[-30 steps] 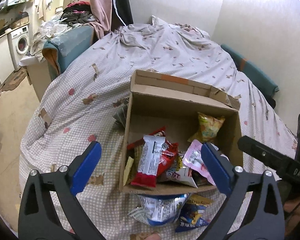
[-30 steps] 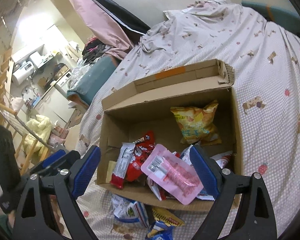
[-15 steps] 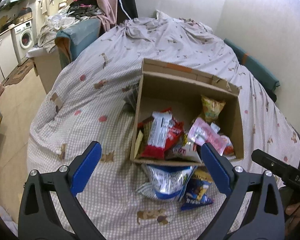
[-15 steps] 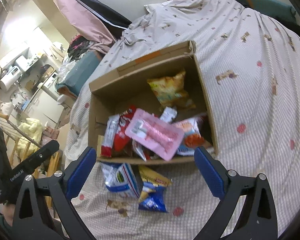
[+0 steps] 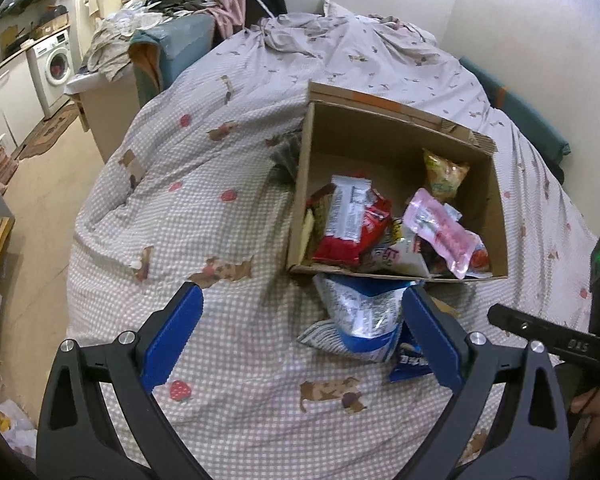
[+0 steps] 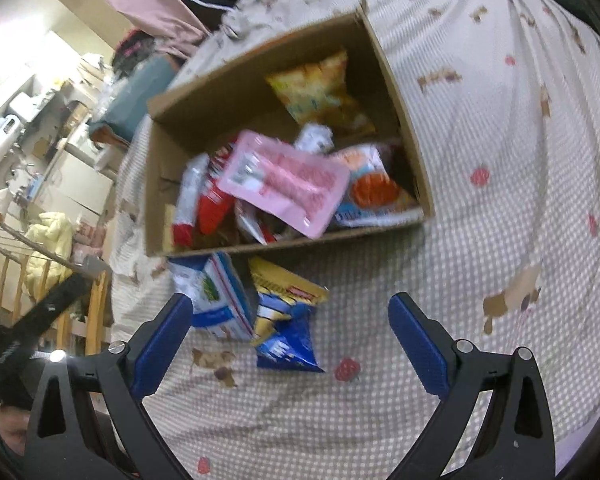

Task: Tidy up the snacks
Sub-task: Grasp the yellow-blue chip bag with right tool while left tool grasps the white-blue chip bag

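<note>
An open cardboard box (image 5: 380, 128) (image 6: 404, 104) lies on the bed and holds several snack packs: a red and silver pack (image 5: 352, 216), a pink pouch (image 5: 440, 232) (image 6: 284, 180) and a yellow bag (image 5: 444, 172) (image 6: 324, 92). In front of the box lie a white and blue bag (image 5: 364, 320) (image 6: 216, 300) and a blue and yellow bag (image 6: 284, 320) (image 5: 410, 362). My left gripper (image 5: 300, 336) is open and empty above the bed, near the white and blue bag. My right gripper (image 6: 290, 340) is open and empty, above the two loose bags.
The bed is covered by a checked quilt (image 5: 204, 208) with crumpled bedding (image 5: 340, 32) at the far end. A washing machine (image 5: 56, 68) and cluttered furniture stand on the left. The other gripper's black body (image 5: 560, 340) shows at the right in the left wrist view.
Both grippers have pulled back from the box, so it looks smaller and the two loose bags in front of it show fully. Both stay open.
</note>
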### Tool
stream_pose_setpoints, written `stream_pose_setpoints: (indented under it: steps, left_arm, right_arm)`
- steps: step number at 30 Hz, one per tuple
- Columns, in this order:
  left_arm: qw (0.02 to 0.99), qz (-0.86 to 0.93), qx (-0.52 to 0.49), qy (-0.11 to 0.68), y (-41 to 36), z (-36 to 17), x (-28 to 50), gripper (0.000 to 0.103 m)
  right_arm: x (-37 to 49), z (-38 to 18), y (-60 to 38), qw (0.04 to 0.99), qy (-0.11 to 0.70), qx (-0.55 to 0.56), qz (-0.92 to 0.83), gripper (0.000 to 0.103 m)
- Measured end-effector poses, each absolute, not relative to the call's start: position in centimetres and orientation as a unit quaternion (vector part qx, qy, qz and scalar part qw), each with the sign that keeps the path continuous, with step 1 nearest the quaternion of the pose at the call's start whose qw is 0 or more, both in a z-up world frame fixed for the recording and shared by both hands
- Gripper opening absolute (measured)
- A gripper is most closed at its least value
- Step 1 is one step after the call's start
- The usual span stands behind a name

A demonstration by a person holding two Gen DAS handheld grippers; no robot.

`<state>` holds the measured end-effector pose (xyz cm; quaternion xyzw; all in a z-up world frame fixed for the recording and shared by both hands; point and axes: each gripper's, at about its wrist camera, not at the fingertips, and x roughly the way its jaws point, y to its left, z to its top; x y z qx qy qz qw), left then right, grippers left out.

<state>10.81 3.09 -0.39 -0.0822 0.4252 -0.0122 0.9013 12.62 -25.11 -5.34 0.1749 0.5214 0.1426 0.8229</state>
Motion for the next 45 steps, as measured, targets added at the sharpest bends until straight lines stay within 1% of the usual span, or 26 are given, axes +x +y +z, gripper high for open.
stream_pose_setpoints:
  steps: [4,9,10,11,13,14,15,16,17,20,25,31,42,45]
  left_arm:
    - [0.899,-0.003,-0.093,0.427,4.5,-0.6,10.6,0.098]
    - [0.893,0.004,-0.104,0.438,5.9,-1.1,10.6,0.098]
    - [0.892,0.005,-0.105,0.439,6.0,-1.3,10.6,0.098]
    - [0.891,0.007,-0.106,0.441,6.2,-1.4,10.6,0.098]
    - [0.890,0.008,-0.106,0.444,6.3,-1.7,10.6,0.098]
    - [0.889,0.007,-0.106,0.446,6.3,-1.8,10.6,0.098]
    - [0.888,0.006,-0.105,0.448,6.2,-1.9,10.7,0.098]
    - [0.887,0.004,-0.104,0.451,6.0,-2.1,10.7,0.098]
    - [0.884,-0.003,-0.102,0.457,5.7,-2.4,10.8,0.098]
    - [0.877,-0.021,-0.097,0.470,4.5,-3.0,11.0,0.098]
    - [0.870,-0.052,-0.076,0.484,1.5,-4.0,11.5,0.098]
    - [0.863,-0.074,-0.055,0.497,-1.9,-5.5,12.9,0.098]
    - [0.841,-0.094,0.005,0.533,-7.2,-11.0,16.1,0.098]
    - [0.841,-0.090,-0.005,0.533,-7.2,-11.5,16.8,0.097]
  right_arm:
    - [13.2,-7.1,-24.2,0.803,0.551,0.177,0.142,0.100]
    - [14.4,-10.1,-21.6,0.778,0.595,0.147,0.142,0.100]
    - [14.6,-10.5,-21.1,0.774,0.600,0.145,0.143,0.099]
    - [14.9,-11.0,-20.8,0.770,0.605,0.143,0.144,0.091]
    - [15.3,-12.0,-20.3,0.758,0.618,0.145,0.151,0.081]
    - [15.4,-12.4,-20.3,0.753,0.622,0.149,0.153,0.073]
    - [15.4,-12.5,-20.3,0.751,0.624,0.150,0.153,0.069]
    - [15.4,-12.6,-20.3,0.748,0.627,0.152,0.155,0.061]
    - [15.4,-12.6,-20.3,0.745,0.630,0.153,0.160,0.046]
    - [15.1,-12.2,-20.6,0.750,0.627,0.142,0.156,0.038]
    - [14.1,-10.9,-22.3,0.758,0.614,0.158,0.153,0.036]
    - [12.7,-9.2,-24.3,0.771,0.595,0.164,0.160,0.035]
    - [10.6,-8.1,-27.6,0.781,0.579,0.179,0.154,0.035]
    - [10.6,-8.0,-28.5,0.780,0.579,0.183,0.149,0.035]
